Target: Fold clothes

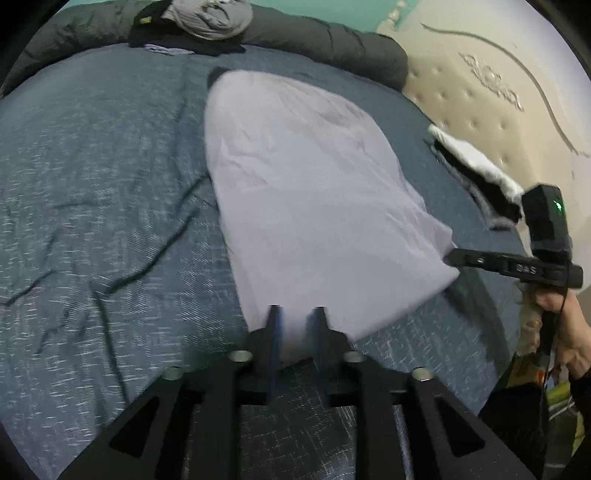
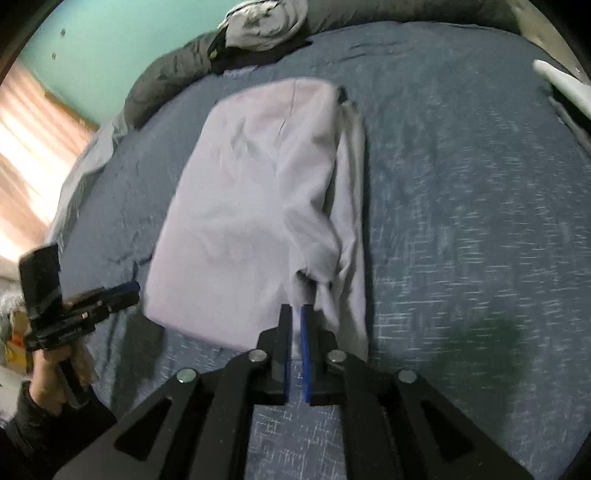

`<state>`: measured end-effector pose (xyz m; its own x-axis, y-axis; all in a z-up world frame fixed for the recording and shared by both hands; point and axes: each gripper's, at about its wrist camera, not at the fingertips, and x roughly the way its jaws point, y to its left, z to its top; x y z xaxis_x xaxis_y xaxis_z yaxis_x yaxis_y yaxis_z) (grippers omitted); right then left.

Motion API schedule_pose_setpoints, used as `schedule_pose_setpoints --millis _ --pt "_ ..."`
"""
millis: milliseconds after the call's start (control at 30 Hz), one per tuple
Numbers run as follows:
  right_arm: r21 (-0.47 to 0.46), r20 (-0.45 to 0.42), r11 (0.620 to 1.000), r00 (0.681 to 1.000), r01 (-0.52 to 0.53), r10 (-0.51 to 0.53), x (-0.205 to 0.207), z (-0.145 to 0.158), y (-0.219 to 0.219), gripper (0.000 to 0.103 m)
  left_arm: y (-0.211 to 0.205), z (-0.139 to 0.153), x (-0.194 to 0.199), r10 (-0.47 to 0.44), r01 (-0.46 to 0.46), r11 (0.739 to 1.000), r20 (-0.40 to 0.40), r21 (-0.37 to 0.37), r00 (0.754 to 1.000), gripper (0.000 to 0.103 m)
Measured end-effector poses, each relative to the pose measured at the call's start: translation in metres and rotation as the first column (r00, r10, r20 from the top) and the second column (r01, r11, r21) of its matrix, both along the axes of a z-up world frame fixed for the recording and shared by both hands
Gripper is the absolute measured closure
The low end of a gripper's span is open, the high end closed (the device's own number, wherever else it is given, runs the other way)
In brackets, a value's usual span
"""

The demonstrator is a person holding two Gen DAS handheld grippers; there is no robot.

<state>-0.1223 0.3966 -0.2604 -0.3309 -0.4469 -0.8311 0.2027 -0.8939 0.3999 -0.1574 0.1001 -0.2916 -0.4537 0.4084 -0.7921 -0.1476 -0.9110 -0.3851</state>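
Note:
A pale lavender garment [image 1: 295,184] [image 2: 240,203] lies folded into a long panel on the blue-grey bed cover [image 1: 92,184] [image 2: 461,221]. Its right side is doubled over in a creased flap [image 2: 347,221]. My left gripper [image 1: 296,314] sits at the near edge, its fingers apart with slack cloth between them. My right gripper [image 2: 295,312] is at the near right corner. Its blue pads stand a narrow gap apart, and a strip of the cloth runs loosely between them. Each view shows the other gripper beside the garment: the right gripper [image 1: 454,258] and the left gripper [image 2: 125,291].
A bundle of grey clothes [image 1: 210,18] [image 2: 266,26] rests on a dark quilt [image 1: 332,40] along the bed's far edge. A white and black item [image 1: 476,158] lies at the bed's right side, beside a beige quilted mattress [image 1: 498,92]. A person's hand [image 1: 565,325] [image 2: 55,369] holds each gripper's handle.

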Motion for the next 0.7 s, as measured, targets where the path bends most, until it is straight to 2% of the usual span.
schedule_pose_setpoints --millis 33,100,200,267,367,467,533,700 --pt "-0.020 0.007 1.000 1.000 0.020 -0.019 0.000 0.003 0.005 0.070 -0.003 0.000 -0.003 0.008 -0.008 1.000 0.012 0.011 1.000 0.038" --pt "-0.032 0.014 0.996 0.997 0.079 -0.078 -0.002 0.005 0.017 0.046 -0.009 0.000 -0.008 0.019 -0.020 0.999 0.036 0.034 0.999 0.035" --pt "-0.078 0.077 0.990 0.991 0.115 -0.109 -0.009 -0.005 0.020 0.044 -0.010 -0.006 -0.018 0.014 -0.019 0.998 0.080 0.060 0.997 0.035" --pt "-0.077 0.123 0.989 0.985 0.127 -0.117 -0.012 -0.017 0.019 0.038 -0.009 -0.011 -0.025 0.008 -0.017 0.997 0.110 0.075 0.994 0.035" --pt "-0.076 0.166 0.989 0.980 0.126 -0.112 -0.015 -0.033 0.014 0.038 -0.009 -0.019 -0.032 0.008 -0.021 0.996 0.147 0.090 0.989 0.035" --pt "-0.074 0.184 0.988 0.975 0.136 -0.121 -0.020 -0.044 0.012 0.035 -0.011 -0.033 -0.037 0.020 -0.043 0.991 0.182 0.127 0.983 0.035" --pt "-0.075 0.193 0.987 0.973 0.142 -0.125 -0.023 -0.049 0.010 0.029 -0.013 -0.043 -0.037 0.033 -0.067 0.983 0.198 0.169 0.980 0.035" --pt "-0.038 0.178 0.996 0.981 0.084 -0.076 -0.029 -0.047 -0.006 0.028 -0.009 -0.054 -0.043 0.057 -0.101 0.972 0.204 0.210 0.977 0.035"
